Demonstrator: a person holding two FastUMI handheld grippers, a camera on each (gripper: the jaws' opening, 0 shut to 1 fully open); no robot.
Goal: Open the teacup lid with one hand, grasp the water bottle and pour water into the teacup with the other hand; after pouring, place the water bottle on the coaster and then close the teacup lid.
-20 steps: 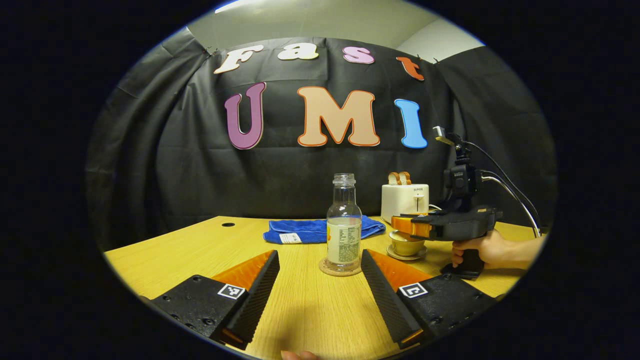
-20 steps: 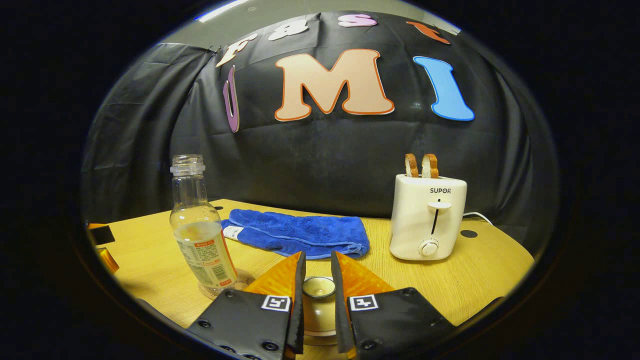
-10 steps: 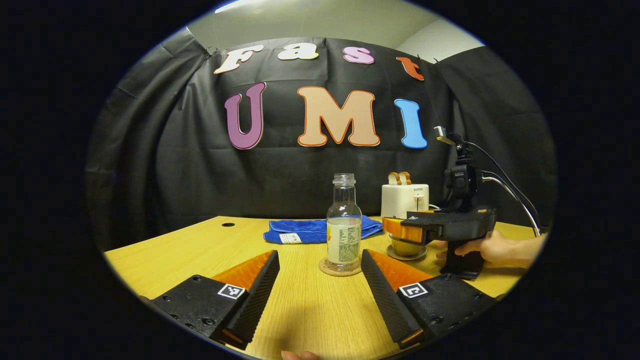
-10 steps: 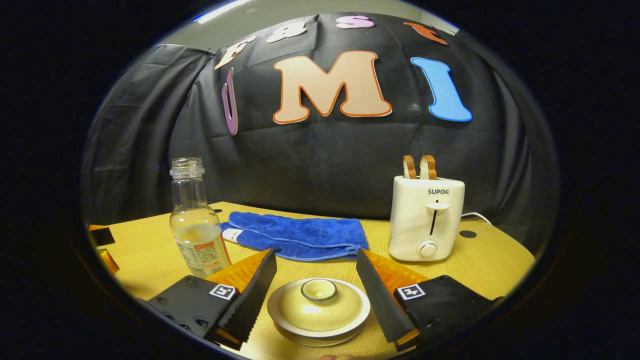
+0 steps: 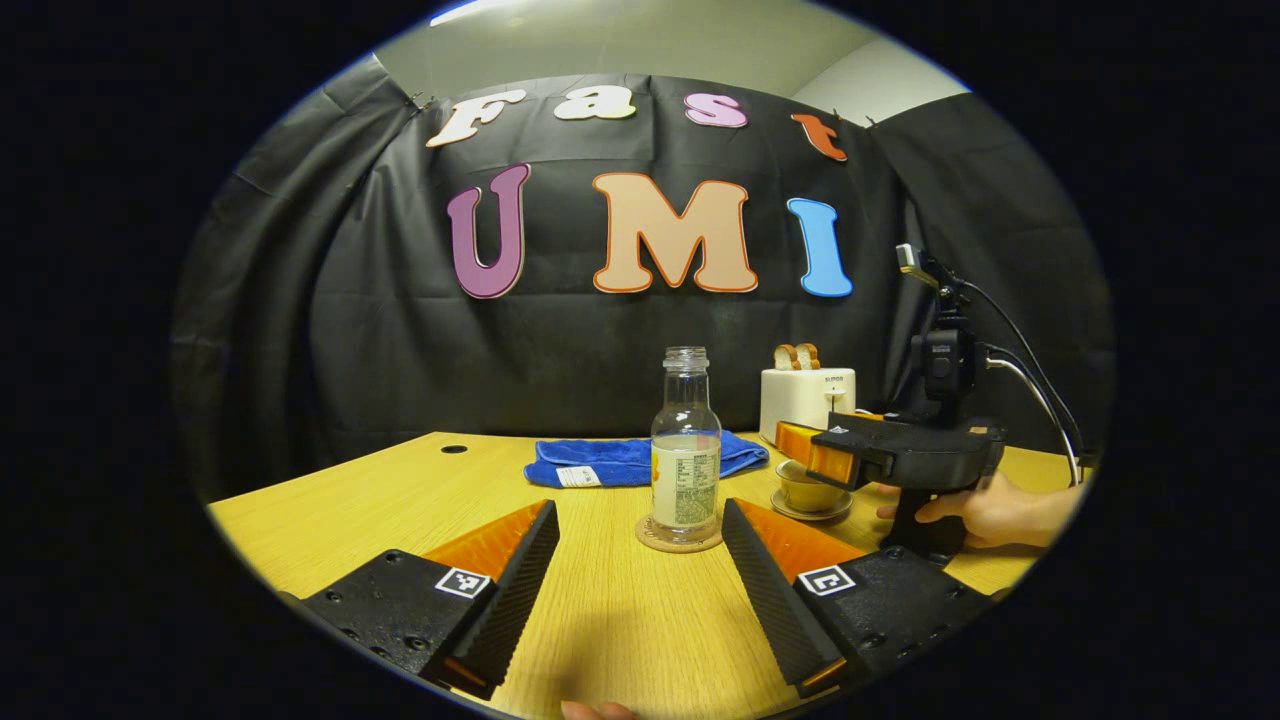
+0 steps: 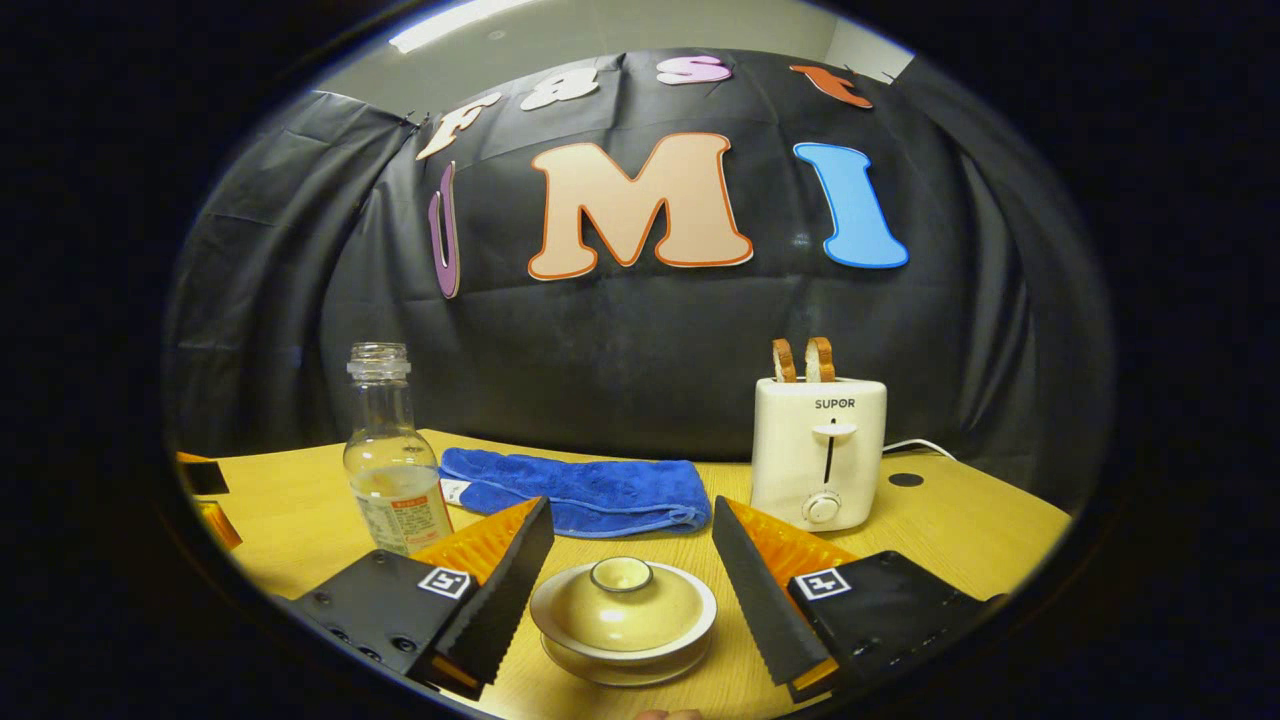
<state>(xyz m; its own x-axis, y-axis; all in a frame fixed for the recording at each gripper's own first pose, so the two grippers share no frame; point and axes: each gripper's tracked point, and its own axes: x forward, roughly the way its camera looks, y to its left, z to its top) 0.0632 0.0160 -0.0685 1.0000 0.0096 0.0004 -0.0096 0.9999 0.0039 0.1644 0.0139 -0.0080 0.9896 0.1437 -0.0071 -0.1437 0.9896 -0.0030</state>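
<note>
teacup [image 5: 806,491] partly hidden behind right hand-held gripper [image 5: 812,454] (bottle label [image 5: 686,480] unreadable).

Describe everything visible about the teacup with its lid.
The teacup is a small, pale cream piece that looks like glazed ceramic. Its domed lid is seated on it, closed, with a round ringed knob on top and a rim wider than the bowl below. In the left gripper view it stands upright on a matching saucer on the wooden table, right of the water bottle. The right tool is open around it, one finger on each side, not touching.
</note>
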